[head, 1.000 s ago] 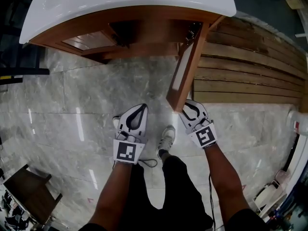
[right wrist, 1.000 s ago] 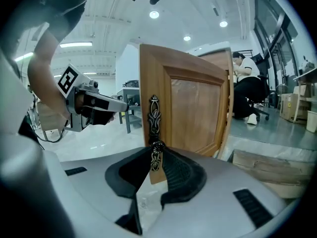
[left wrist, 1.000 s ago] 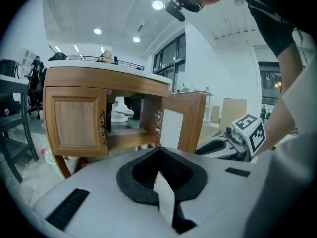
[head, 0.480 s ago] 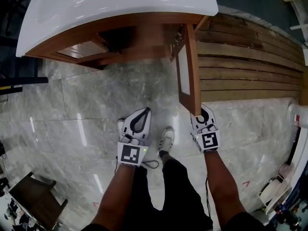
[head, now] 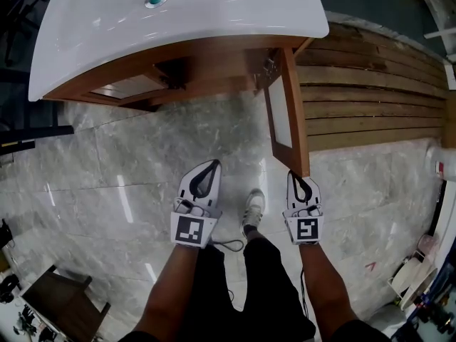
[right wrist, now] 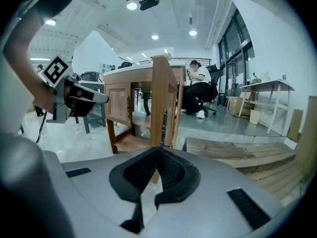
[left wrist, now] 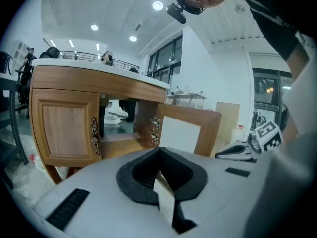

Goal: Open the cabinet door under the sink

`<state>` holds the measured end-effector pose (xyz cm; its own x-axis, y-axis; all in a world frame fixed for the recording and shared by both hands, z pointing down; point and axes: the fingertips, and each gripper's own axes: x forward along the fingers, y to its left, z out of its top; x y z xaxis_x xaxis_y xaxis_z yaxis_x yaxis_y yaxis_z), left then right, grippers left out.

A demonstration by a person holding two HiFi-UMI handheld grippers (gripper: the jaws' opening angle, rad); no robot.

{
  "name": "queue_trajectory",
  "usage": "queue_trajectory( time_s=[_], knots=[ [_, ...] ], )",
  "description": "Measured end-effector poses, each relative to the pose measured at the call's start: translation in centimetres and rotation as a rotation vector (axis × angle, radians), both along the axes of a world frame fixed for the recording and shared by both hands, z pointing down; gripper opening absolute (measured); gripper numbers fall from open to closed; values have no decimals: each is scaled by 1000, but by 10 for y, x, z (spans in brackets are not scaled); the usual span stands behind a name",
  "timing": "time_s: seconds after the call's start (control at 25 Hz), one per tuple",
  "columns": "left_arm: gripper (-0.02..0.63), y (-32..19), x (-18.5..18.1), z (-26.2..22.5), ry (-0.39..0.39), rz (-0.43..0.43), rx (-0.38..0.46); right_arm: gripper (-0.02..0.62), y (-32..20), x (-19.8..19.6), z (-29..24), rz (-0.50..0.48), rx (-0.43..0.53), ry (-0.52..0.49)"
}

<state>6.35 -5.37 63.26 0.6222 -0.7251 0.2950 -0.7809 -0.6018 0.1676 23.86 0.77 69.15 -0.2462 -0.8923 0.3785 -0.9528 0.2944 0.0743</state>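
As seen from the head view, the wooden cabinet door (head: pixel 288 109) under the white sink (head: pixel 178 20) stands swung out, long axis near to far, with its free edge just beyond the right tool (head: pixel 300 178). The left tool (head: pixel 206 168) lies further left.

Left gripper view: tool pressed together, empty.

Right gripper view: tool pressed together, empty, with the door edge-on straight ahead.

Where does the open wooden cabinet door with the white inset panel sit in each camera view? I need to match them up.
Head view: open wooden cabinet door with the white inset panel, right of centre, swung out toward the person.
Left gripper view: right of centre, white panel facing the camera.
Right gripper view: centre, seen edge-on.
Shared landmark: closed wooden cabinet door, left of it everywhere.
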Motion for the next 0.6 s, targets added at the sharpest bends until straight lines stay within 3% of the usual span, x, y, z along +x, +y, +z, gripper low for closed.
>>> queue_trajectory(
  time_s=[0.12,0.4,0.6],
  knots=[
    [23,-5,-8,-3,6,-3,5,25,11,-24,-18,9,6,-55],
    [23,-16,-31,-5,3,-24,11,25,3,-91,-50,-68,39,-179],
    [22,-28,-48,-11,16,-54,26,25,-18,-121,-54,-107,53,-189]
  ],
)
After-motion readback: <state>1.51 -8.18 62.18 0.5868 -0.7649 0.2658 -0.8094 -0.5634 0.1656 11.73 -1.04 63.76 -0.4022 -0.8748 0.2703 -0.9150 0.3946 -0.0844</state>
